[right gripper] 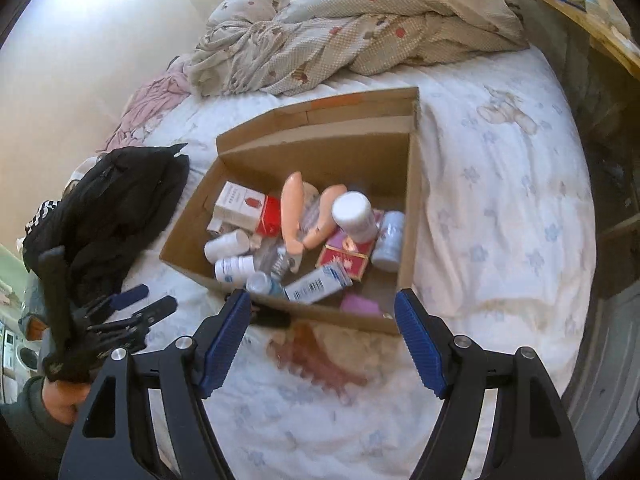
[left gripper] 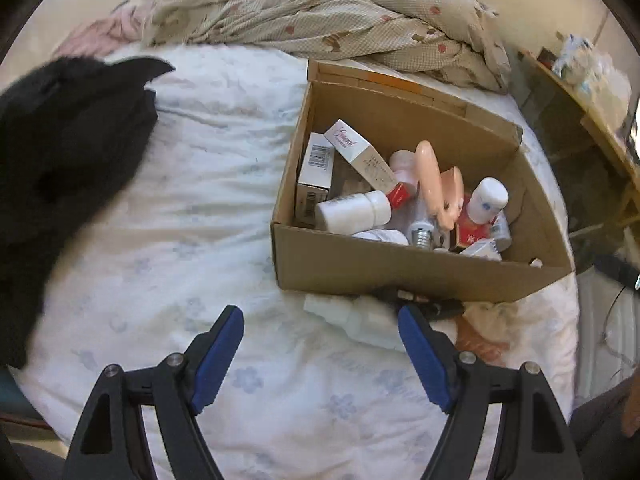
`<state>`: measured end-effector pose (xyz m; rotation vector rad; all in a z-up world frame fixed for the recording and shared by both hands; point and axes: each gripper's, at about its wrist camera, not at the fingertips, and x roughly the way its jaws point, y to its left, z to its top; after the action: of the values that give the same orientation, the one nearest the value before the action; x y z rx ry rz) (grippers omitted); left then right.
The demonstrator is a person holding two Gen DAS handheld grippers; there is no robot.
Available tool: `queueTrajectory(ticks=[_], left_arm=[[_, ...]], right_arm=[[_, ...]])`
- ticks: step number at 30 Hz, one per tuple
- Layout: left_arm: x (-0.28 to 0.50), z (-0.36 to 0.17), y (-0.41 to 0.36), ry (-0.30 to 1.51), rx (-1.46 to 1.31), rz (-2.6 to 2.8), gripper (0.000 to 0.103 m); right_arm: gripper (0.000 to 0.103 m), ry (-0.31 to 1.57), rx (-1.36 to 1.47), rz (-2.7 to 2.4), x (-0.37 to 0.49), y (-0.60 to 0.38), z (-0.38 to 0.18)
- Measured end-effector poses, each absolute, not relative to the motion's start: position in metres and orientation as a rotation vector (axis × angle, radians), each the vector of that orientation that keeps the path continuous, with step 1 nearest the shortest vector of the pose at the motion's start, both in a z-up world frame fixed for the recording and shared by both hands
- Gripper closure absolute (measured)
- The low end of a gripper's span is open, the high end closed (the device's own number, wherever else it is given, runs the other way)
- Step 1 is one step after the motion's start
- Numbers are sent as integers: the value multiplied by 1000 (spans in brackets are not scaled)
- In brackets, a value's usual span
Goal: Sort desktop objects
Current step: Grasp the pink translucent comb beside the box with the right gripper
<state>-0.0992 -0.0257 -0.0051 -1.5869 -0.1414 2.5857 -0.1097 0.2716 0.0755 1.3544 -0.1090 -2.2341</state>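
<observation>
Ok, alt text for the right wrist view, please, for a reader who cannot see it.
An open cardboard box of small bottles and cartons sits on a bed's white floral sheet, seen between the right gripper's open, empty blue pads. A black jacket lies left of the box, a crumpled blanket behind it, and the left gripper shows at lower left.

Your left gripper (left gripper: 320, 332) and right gripper (right gripper: 322, 316) match: black triangular-cutout finger frames, round silver screw heads at the joints, ribbed blue pads (right gripper: 420, 344). Left of the right gripper's frame, your hand (right gripper: 66, 402) emerges from a dark green sleeve (right gripper: 28, 420).
</observation>
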Motion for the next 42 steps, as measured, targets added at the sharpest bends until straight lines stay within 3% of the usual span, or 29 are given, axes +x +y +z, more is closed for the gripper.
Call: queueTrajectory(ticks=[5,10,17,20,23,24,25,27,37,42], left_arm=[[-101,-5,-28,-190,-1594,2573,23],[-102,-8,-33,-209,-1618,2562,23],[-103,-14,-46,-281,-1664,2541,23],[-104,-17,-49,-300,-1684,2536,23],[-106,-21,-49,-321,-1716,2517,23],[-106,-22,-50,-336,-1723,2507,23],[-107,-24,-51,-350,-1726,2496,23],[-107,-26,-52,-385,-1725,2468,23],[-100,-23,-7,-296,-1633,2304,26],[-102,-25,37,-6,-1679,2405,28]], right_arm=[[21,-175,1465,-2165,-111,271,51],[20,-149,1757,-2000,-118,248,-9],[20,303,1783,-1872,-106,183,-48],[20,578,1694,-1870,-93,161,-63],[20,685,1586,-1874,-87,152,-66],[30,686,1580,-1865,-87,152,-65],[48,663,1572,-1849,-86,152,-63],[55,659,1549,-1842,-84,151,-56],[56,479,1546,-1889,-80,188,-15],[56,368,1522,-1961,-87,209,12]])
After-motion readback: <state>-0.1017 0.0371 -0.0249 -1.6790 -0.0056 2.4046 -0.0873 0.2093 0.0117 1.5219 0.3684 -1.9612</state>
